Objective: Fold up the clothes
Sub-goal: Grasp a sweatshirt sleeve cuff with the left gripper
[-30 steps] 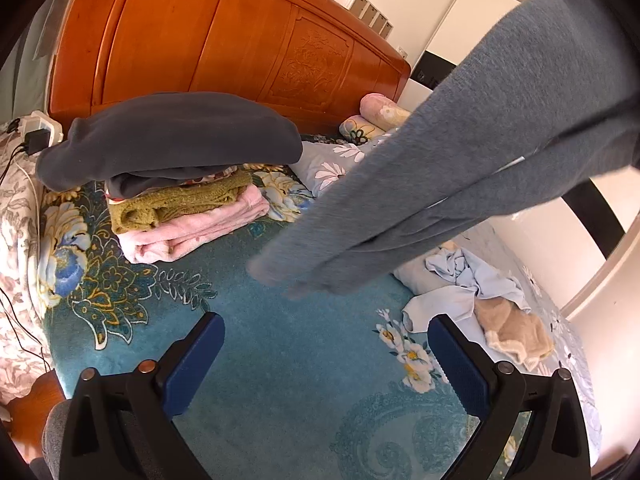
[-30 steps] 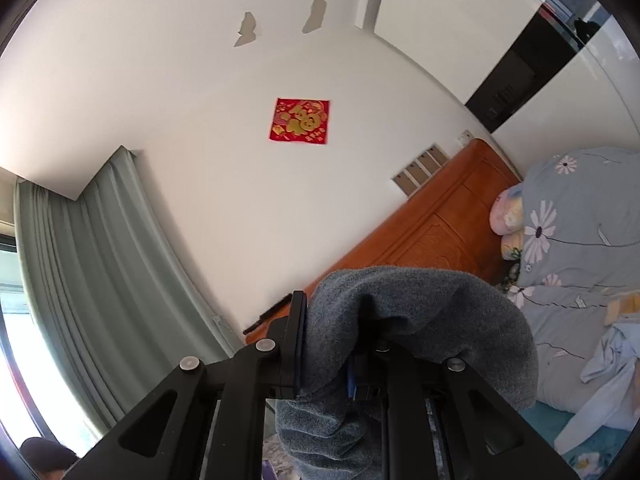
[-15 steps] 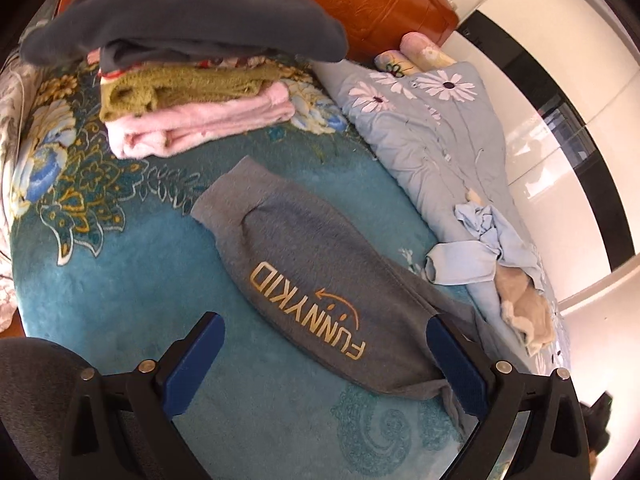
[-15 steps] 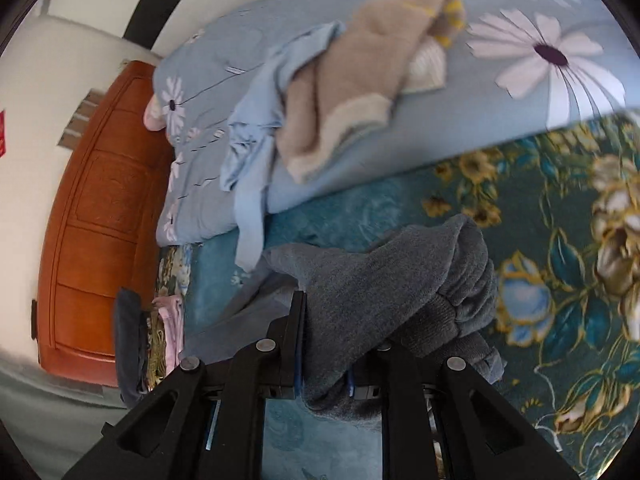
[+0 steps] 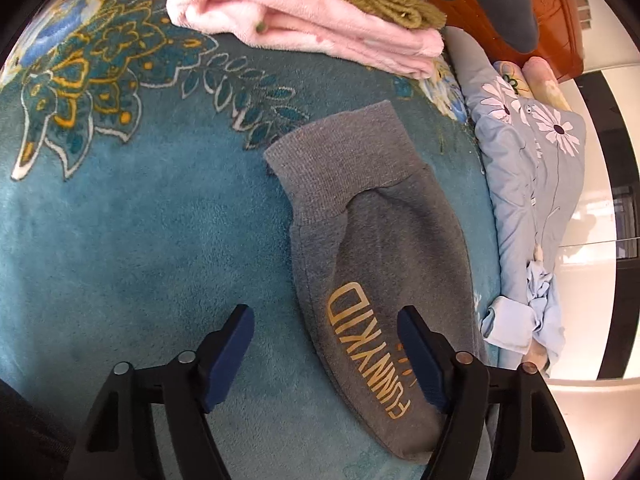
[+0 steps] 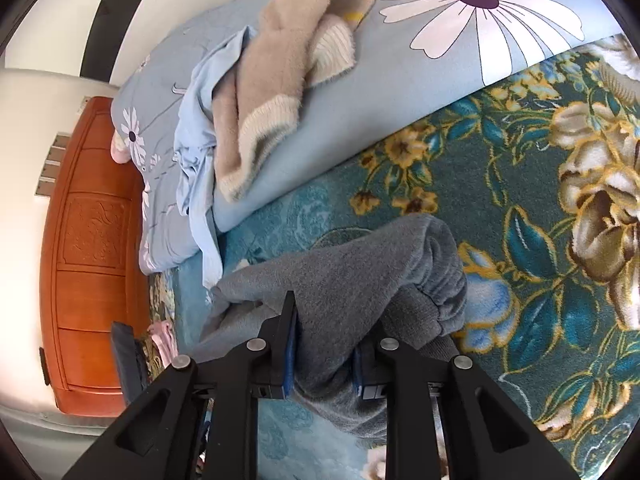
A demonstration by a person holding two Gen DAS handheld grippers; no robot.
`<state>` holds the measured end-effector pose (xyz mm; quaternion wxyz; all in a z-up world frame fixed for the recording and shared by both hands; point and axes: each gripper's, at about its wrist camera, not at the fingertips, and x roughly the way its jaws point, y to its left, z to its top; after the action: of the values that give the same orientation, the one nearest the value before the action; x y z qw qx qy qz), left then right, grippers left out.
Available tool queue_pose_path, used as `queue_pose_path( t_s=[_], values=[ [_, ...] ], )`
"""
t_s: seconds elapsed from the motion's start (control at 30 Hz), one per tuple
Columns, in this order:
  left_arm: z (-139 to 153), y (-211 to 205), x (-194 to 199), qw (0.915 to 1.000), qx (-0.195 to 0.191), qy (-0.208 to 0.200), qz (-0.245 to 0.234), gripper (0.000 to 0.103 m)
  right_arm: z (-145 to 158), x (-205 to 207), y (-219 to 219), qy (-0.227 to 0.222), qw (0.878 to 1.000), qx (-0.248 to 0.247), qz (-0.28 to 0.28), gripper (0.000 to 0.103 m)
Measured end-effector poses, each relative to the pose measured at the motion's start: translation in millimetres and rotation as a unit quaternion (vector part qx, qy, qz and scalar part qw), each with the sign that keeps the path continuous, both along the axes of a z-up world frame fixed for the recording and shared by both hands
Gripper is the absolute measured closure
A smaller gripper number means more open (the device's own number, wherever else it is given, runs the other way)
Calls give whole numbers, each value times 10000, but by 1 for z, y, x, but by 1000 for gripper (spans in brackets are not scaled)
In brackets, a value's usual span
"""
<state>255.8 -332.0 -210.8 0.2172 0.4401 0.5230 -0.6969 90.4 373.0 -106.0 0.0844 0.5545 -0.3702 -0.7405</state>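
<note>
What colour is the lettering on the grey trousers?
Golden yellow lettering on the grey trousers, clearest in the left wrist view.

We see a bed covered by a teal floral blanket (image 5: 120, 216), with a wooden headboard (image 6: 92, 248) at its end. Directly on the blanket lie grey trousers (image 5: 380, 248) lettered FUNNYKID, a stack of folded clothes (image 5: 320, 20) and a light-blue flowered quilt (image 6: 400, 92); a beige sweater (image 6: 280, 64) and a pale-blue shirt (image 6: 196, 152) rest on the quilt.
</note>
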Motion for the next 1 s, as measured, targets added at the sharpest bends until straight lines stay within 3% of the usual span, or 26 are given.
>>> queue_pose_path(
  t_s=[0.17, 0.23, 0.3, 0.33, 0.4, 0.5, 0.6, 0.8, 1.0],
  values=[
    [-4, -3, -13, 9999, -73, 109, -103, 35, 20, 7, 21, 56, 9997, 236, 42, 60],
    [-5, -2, -22, 9993, -158, 153, -295, 51, 22, 20, 32, 26, 9994, 304, -174, 58],
    [-8, 0, -27, 9986, -219, 92, -467, 74, 18, 36, 39, -62, 9988, 320, -366, 57],
    [-9, 0, -26, 9986, -246, 56, -465, 77, 10, 46, 39, -155, 9985, 306, -418, 57],
    [-12, -3, -22, 9992, -177, 70, -361, 94, -13, 64, 35, -454, 9973, 245, -519, 56],
    [-15, -8, -12, 9994, 112, 278, -155, 98, -50, 90, 27, -854, 9925, 43, -870, 56],
    [-6, -6, -11, 9989, -70, 388, -259, 99, -72, 110, 21, -965, 9850, -365, -1384, 51],
    [21, -9, 0, 9948, -395, 934, -76, 99, -81, 128, 13, -891, 9745, -704, -1934, 46],
    [25, -16, 9, 9934, -285, 1106, 128, 99, -97, 130, -9, -983, 9589, -708, -2567, 45]
  ],
)
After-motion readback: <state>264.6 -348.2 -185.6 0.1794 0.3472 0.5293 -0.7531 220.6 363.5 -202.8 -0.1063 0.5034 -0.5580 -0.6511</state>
